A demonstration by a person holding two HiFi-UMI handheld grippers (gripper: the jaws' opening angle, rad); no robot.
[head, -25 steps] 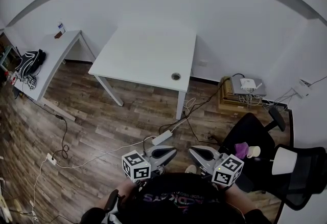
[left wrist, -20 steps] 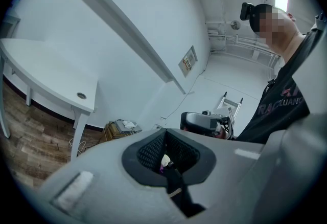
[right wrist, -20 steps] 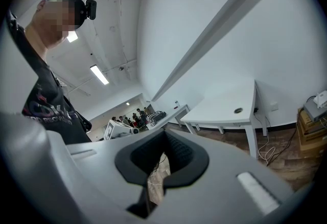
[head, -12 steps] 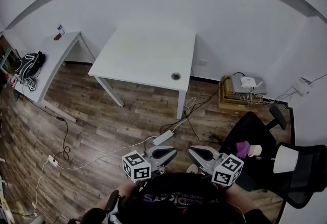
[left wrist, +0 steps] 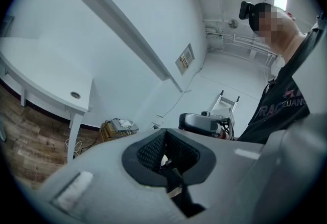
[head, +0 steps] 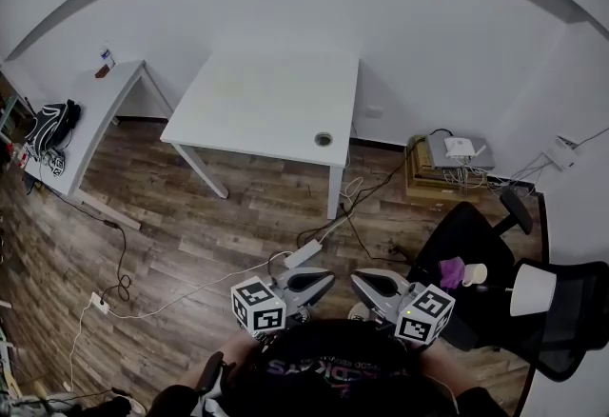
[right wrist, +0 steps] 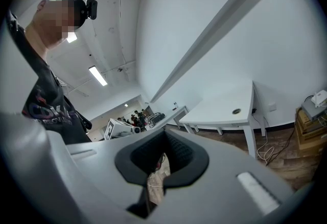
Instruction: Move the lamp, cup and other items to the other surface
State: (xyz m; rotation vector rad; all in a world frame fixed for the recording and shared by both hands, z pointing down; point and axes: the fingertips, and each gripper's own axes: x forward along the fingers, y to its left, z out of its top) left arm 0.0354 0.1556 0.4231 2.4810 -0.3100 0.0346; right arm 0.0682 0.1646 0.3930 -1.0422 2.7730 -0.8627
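A white lamp [head: 533, 289], a pale cup [head: 474, 274] and a purple item [head: 450, 270] rest on the seat of a black office chair [head: 476, 244] at the lower right of the head view. Both grippers are held close to my body, tips towards each other. My left gripper [head: 326, 278] [left wrist: 166, 136] is shut with nothing in it. My right gripper [head: 359, 279] [right wrist: 164, 138] is shut and empty too, about a hand's width left of the chair. A bare white table [head: 266, 101] stands ahead across the wooden floor.
A second white desk [head: 90, 120] at the left carries a dark bag [head: 52, 120]. A power strip [head: 303, 255] and cables lie on the floor between me and the table. A stack of boxes with a router [head: 457, 158] sits by the wall.
The head view has shifted slightly, so the table and chair sit a little higher. Both grippers stay shut in nearly the same place by my body.
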